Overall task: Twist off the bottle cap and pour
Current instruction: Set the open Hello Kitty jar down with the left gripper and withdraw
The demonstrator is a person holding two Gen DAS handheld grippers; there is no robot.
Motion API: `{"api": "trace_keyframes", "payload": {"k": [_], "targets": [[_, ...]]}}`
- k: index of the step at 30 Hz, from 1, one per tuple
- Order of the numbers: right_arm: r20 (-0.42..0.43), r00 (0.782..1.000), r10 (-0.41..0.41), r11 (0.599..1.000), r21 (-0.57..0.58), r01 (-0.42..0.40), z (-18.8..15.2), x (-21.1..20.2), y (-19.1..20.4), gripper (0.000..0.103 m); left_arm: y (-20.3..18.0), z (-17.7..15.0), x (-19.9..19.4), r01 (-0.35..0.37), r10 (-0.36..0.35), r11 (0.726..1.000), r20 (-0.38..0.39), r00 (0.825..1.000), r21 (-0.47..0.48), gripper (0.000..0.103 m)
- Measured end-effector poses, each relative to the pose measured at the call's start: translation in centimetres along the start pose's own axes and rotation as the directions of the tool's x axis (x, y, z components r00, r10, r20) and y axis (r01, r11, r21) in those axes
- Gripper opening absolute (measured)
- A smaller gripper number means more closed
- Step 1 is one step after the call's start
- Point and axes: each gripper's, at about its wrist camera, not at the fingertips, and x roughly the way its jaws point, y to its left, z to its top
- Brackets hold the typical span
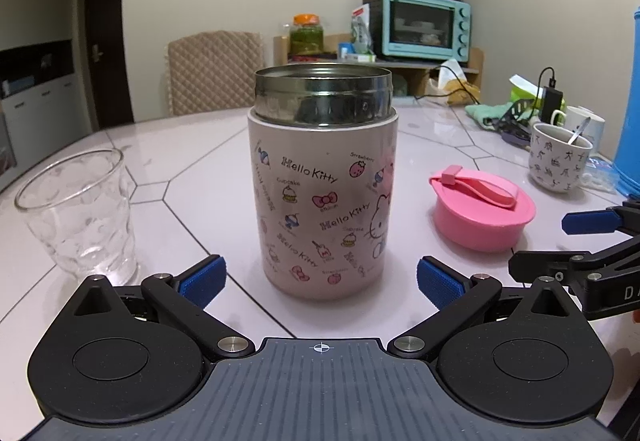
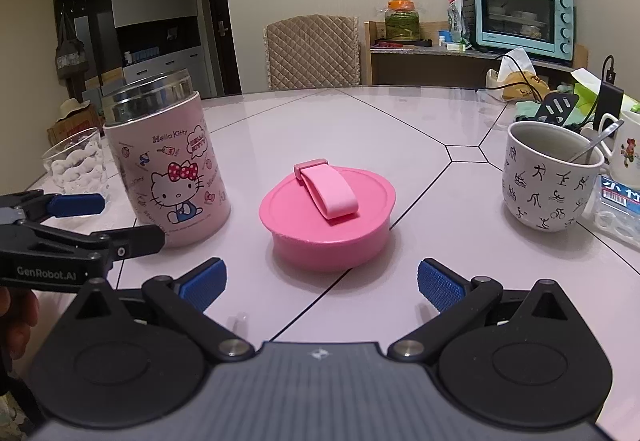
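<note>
A pink Hello Kitty flask (image 1: 323,201) stands upright on the table with its steel mouth uncovered; it also shows at the left of the right wrist view (image 2: 168,169). Its pink cap (image 1: 482,207) with a strap lies flat on the table to the flask's right (image 2: 328,215). An empty clear glass (image 1: 78,213) stands left of the flask (image 2: 76,165). My left gripper (image 1: 322,283) is open, just short of the flask. My right gripper (image 2: 322,285) is open in front of the cap, touching nothing.
A patterned mug (image 2: 550,177) with a spoon stands at the right, beside another mug, a charger and cloths. A blue container (image 1: 630,101) rises at the far right. A padded chair (image 2: 312,51), a shelf with a teal toaster oven (image 2: 522,15) and jars stand behind.
</note>
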Motion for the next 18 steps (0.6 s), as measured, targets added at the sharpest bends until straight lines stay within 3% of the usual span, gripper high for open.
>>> {"api": "trace_keyframes", "payload": {"k": [18], "targets": [[0.021, 1.0, -0.001, 1.0, 0.028, 0.0, -1.0, -1.7, -0.3, 0.103, -0.7, -1.4, -0.7, -0.017, 0.016, 1.0, -0.029, 0.999, -0.015, 0.103]]}}
